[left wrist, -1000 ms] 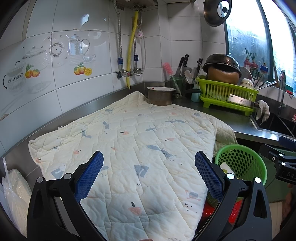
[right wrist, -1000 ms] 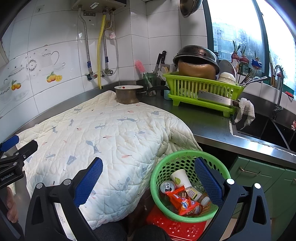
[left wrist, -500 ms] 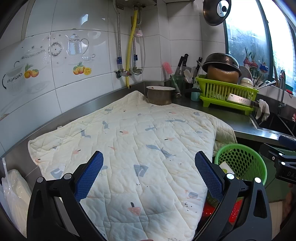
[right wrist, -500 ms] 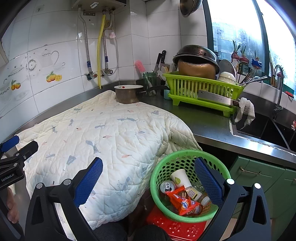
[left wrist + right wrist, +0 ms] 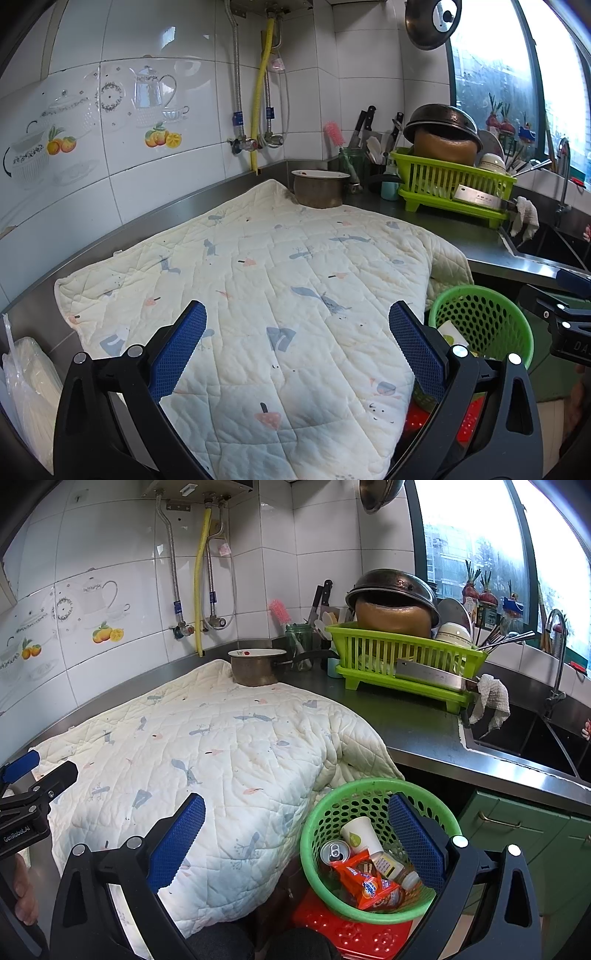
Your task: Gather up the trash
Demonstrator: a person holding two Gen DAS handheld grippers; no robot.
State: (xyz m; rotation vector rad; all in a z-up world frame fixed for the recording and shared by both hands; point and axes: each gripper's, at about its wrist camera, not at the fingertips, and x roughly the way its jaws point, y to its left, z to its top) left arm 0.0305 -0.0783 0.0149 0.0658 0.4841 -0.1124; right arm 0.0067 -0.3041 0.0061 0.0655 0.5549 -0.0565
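— Blue-padded and black-framed, the left gripper [image 5: 297, 343] is hanging released over the cream quilted mat printed with small whales [image 5: 258, 295], its jaws standing wide apart with nothing between them. What is the right gripper [image 5: 296, 830] doing?

— It is hovering released too, its blue pads spread wide and bare. One pad is showing over the mat's drooping edge, the other over the round green perforated plastic basket [image 5: 321, 812].

— Where is the trash lying?

— It is all sitting inside that basket, which is resting on a red plastic stool [image 5: 343, 934] just below the steel counter [image 5: 417, 731]: a white paper cup with a green drop mark [image 5: 360, 836], a silver drink can [image 5: 334, 851], an orange snack wrapper [image 5: 365, 882] and a small bottle with a yellow label [image 5: 397, 871]. No loose litter is showing on the mat.

— Which way are the pieces pointing?

— The cup is leaning, its long axis tilted, mouth up toward the mat and base down into the pile. The can is showing its pull-tab end upward, so it is standing roughly on end. The bottle is lying slanted beside the wrapper.

— So how should the step go?

— The collecting is looking finished, judging by the bare mat. Both grippers are best keeping clear of the basket rim, since a knock could tip it off the stool.
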